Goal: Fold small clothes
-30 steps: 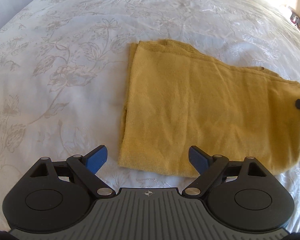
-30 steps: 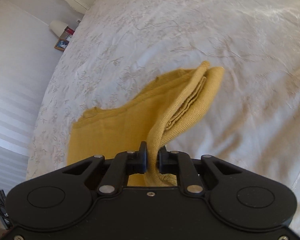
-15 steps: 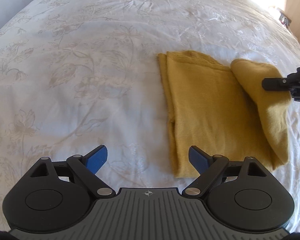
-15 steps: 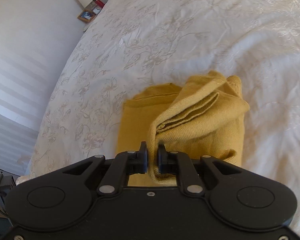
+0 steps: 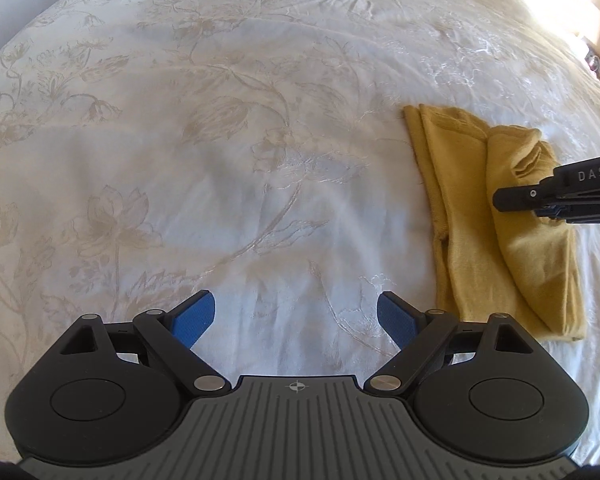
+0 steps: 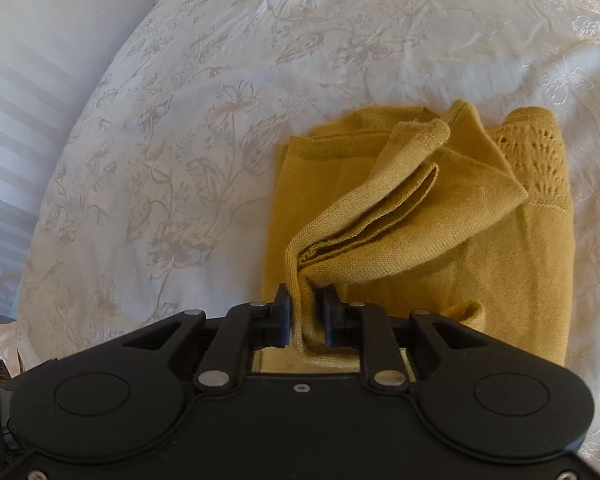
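My right gripper (image 6: 307, 320) is letting go: its jaws are opening, and a corner of the yellow knit top (image 6: 440, 240) hangs between them. The top lies folded on the white flowery bedspread (image 5: 220, 160). My left gripper (image 5: 296, 316) is wide open over bare bedspread, beside the top.
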Action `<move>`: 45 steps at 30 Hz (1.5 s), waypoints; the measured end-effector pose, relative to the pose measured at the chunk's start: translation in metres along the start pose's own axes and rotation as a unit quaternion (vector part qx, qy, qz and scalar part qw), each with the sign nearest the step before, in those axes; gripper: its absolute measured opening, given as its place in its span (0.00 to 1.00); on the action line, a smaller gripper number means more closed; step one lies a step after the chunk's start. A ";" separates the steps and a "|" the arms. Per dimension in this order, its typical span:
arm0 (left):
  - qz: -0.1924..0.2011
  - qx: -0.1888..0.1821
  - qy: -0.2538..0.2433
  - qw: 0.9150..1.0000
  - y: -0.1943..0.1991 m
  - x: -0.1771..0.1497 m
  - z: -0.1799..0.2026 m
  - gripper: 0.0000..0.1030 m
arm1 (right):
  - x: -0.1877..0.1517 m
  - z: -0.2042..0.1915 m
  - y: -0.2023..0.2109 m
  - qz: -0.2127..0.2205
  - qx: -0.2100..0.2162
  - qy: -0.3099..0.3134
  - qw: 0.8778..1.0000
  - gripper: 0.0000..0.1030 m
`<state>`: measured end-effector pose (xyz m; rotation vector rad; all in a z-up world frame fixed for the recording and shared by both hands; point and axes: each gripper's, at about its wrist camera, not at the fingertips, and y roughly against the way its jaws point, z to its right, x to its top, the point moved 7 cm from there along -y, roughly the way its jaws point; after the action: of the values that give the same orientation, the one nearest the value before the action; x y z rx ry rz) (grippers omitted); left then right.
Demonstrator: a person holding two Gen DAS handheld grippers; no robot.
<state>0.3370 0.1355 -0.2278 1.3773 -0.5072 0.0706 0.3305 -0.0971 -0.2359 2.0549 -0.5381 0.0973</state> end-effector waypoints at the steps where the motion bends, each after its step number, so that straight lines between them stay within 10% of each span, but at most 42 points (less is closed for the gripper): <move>1: 0.000 -0.002 0.000 1.000 -0.001 0.001 0.000 0.86 | -0.001 -0.007 0.004 0.004 0.025 0.003 1.000 0.33; 6: 0.003 -0.018 -0.011 1.000 -0.005 0.013 0.010 0.86 | -0.003 -0.031 0.040 0.041 0.094 0.027 0.994 0.39; 19: 0.016 -0.076 -0.065 0.995 -0.021 0.070 0.069 0.86 | -0.052 0.014 0.056 0.040 -0.042 0.101 0.993 0.45; 22: 0.011 -0.083 -0.057 0.995 -0.026 0.079 0.077 0.86 | -0.073 -0.013 0.043 0.029 -0.043 0.180 0.982 0.59; 31: -0.023 -0.128 -0.040 0.991 -0.032 0.077 0.081 0.87 | -0.103 -0.052 0.000 -0.005 -0.099 0.356 0.929 0.48; 32: -0.023 -0.128 -0.039 0.991 -0.032 0.076 0.081 0.87 | -0.101 -0.050 0.002 -0.009 -0.093 0.349 0.932 0.19; 33: -0.023 -0.128 -0.039 0.991 -0.032 0.075 0.080 0.87 | -0.097 -0.048 0.007 -0.004 -0.090 0.336 0.938 0.10; 45: -0.076 -0.247 0.020 0.966 -0.047 0.081 0.126 0.89 | -0.054 0.000 0.080 0.104 -0.063 0.151 0.981 0.10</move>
<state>0.3870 -0.0135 -0.2271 0.9187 -0.3515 -0.1463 0.2483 -0.1138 -0.1869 1.8122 -0.5513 0.4794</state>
